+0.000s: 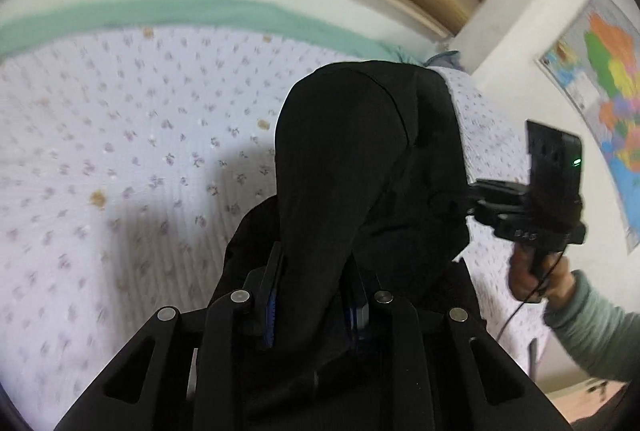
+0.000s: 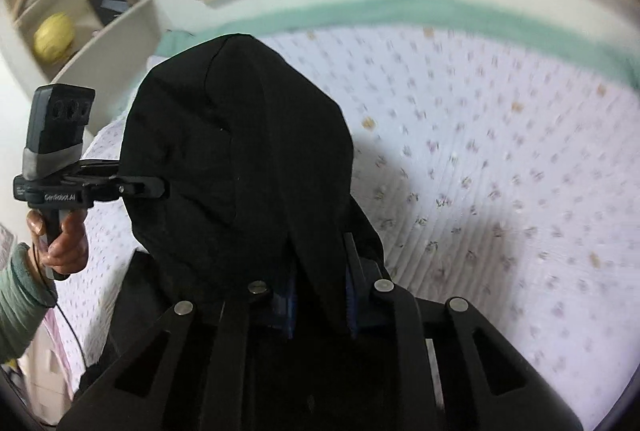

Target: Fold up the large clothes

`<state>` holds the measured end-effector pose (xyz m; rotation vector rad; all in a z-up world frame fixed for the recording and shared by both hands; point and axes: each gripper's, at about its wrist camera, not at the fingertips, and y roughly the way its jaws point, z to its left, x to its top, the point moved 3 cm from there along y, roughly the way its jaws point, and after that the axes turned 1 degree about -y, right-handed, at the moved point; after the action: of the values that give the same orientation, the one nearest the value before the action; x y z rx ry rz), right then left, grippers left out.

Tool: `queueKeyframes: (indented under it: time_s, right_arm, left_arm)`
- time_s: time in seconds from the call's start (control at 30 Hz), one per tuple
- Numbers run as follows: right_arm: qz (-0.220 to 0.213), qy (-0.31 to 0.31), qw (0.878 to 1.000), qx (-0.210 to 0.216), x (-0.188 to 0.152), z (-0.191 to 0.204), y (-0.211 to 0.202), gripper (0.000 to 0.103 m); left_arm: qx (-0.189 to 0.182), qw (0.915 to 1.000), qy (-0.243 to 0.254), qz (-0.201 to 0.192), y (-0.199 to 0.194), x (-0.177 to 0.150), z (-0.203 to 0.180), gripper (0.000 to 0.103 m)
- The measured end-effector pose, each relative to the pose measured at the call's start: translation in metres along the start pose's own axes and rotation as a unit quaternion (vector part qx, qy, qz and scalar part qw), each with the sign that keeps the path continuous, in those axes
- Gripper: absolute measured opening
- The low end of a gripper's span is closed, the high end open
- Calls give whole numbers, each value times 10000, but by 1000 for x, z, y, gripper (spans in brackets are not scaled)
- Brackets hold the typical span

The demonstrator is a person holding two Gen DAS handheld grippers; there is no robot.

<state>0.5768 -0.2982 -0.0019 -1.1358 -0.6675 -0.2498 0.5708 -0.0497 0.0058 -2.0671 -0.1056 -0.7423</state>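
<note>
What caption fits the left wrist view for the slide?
Left gripper pinches black garment above floral bedsheet; right gripper grips the same fabric alongside.

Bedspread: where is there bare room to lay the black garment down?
Free: the floral bedspread left of the black garment up to the green band, and its right stretch in the right wrist view. Crowded: the middle, where both grippers clamp the garment.

- Left wrist view: rides on the left gripper point(image 1: 312, 295), looks forward and down along its fingers, very near the black garment point(image 1: 348, 159).
- Right wrist view: same on the right gripper point(image 2: 320, 303).
- Shared: garment, floral bed sheet point(image 1: 120, 151); each sees the other gripper.
</note>
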Motion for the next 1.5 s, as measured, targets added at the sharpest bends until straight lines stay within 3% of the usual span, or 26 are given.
queueKeyframes:
  time_s: [0.1,0.2,0.27,0.43,0.6,0.73,0.8,0.9,0.93,0.97,1.0,1.07,1.1,1.13,1.23,1.3,1.33,1.4,1.43,1.5]
  right_arm:
    - [-80,-219,9995,-201,-30,28,-40,22]
    - [32,-359,9983,-450,-65,51,-60,22]
    - [128,-399,9977,-532,-95,66,-75,22]
    - [421,-109,9977,-520,-169,86,-85,22]
    - [1132,116,9924,-477,-229,92,-65,24]
    - [1469,363,9878,-374,-242,85,-75,26]
    - [1393,365,9884,-480,-234,83,-94,26]
    - [1028,281,9930,-516,-202,91,-116,35]
    - [797,268,9952,-509,-185,97,-124,55]
    - [565,267,9969,-471,-172,101,-130,75]
    - [266,259,9986,-375,-158,108,-137,81]
    - [-18,314,9992,-253,-136,117,-135,83]
    - [-37,363,9989,-284,-128,119,-129,83]
    - [14,450,9983,-376,-122,117,-117,83]
    - [460,805,9954,-244,-131,109,-76,82]
    - [945,1114,9892,-65,-151,106,-41,79]
    - [1232,1240,9846,-22,-181,102,-27,74]
    - [1751,1255,9764,-147,-213,97,1,69]
    - [1979,1211,9723,-284,-233,100,13,68]
    - [2047,904,9731,-555,-246,103,30,67]
  left_arm:
    - [234,9990,354,-124,-33,-32,-34,25]
    - [435,9970,641,-10,-47,-67,-59,25]
    - [615,9947,805,156,-53,-94,-74,25]
    - [645,9911,970,639,-58,-164,-93,26]
    - [993,9860,432,1266,-44,-233,-76,32]
    - [958,9835,-165,1526,-59,-270,-59,33]
    - [1121,9819,-317,1490,-79,-273,-55,33]
    - [1730,9796,14,1019,-112,-251,-63,33]
    - [1764,9812,79,781,-122,-238,-69,33]
    - [1641,9852,6,496,-132,-219,-75,34]
    - [1383,9899,-158,278,-137,-205,-79,36]
    - [708,9962,-515,-5,-140,-187,-82,45]
    - [349,9966,-737,-76,-135,-177,-82,45]
    - [216,9961,-853,-63,-127,-171,-80,45]
    - [98,9949,-963,285,-88,-168,-77,27]
    - [-11,9909,-1005,896,-57,-189,-74,27]
    - [-1,9885,-1010,1128,-44,-195,-79,28]
    - [236,9741,-1141,1935,-11,-233,-70,30]
    - [358,9681,-1216,2164,3,-247,-65,30]
    - [361,9654,-1420,2156,18,-264,-55,30]
